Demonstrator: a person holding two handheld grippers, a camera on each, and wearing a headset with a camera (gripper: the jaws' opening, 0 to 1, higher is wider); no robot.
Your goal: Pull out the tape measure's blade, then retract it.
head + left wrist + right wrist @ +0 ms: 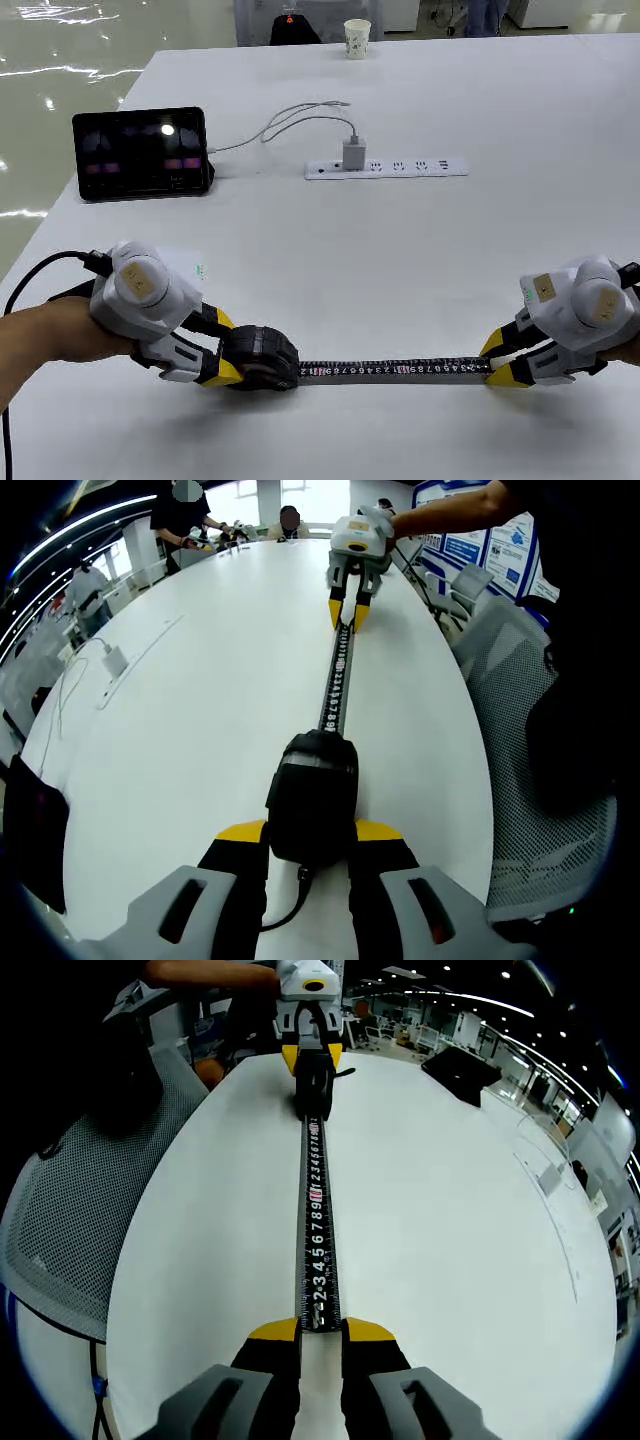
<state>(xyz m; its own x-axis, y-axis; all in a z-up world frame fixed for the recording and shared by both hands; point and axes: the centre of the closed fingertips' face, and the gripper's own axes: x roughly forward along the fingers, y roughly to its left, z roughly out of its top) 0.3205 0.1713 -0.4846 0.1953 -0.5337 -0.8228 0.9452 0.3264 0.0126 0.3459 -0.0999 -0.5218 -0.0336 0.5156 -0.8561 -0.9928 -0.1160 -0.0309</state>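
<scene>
Left gripper (226, 347): jaws clamped on the black body of the tape measure (262, 357), near the bench's (420, 260) front edge.
Right gripper (498, 360): yellow tips pinched on the free end of the blade (395, 369).
Blade: drawn out flat on the bench, straight between the two grippers, numbers facing up.
Behind the work: a dark tablet (142, 152) propped at the far left, a white power strip (400, 167) with a charger (355, 153) plugged in and a cable (290, 118) looping from it toward the tablet, and a paper cup (357, 38) at the far edge. All are well apart from the blade, and nothing lies across it.
Left gripper view: the tape measure body (312, 795) sits between this gripper's (310, 830) jaws. The blade (338, 680) runs away to the other gripper (352, 570). A mesh chair (530, 730) stands beside the bench, and people sit at the far end.
Right gripper view: low blade numbers (317, 1230) read clearly just ahead of the tips (320, 1332). A red mark shows partway along.
</scene>
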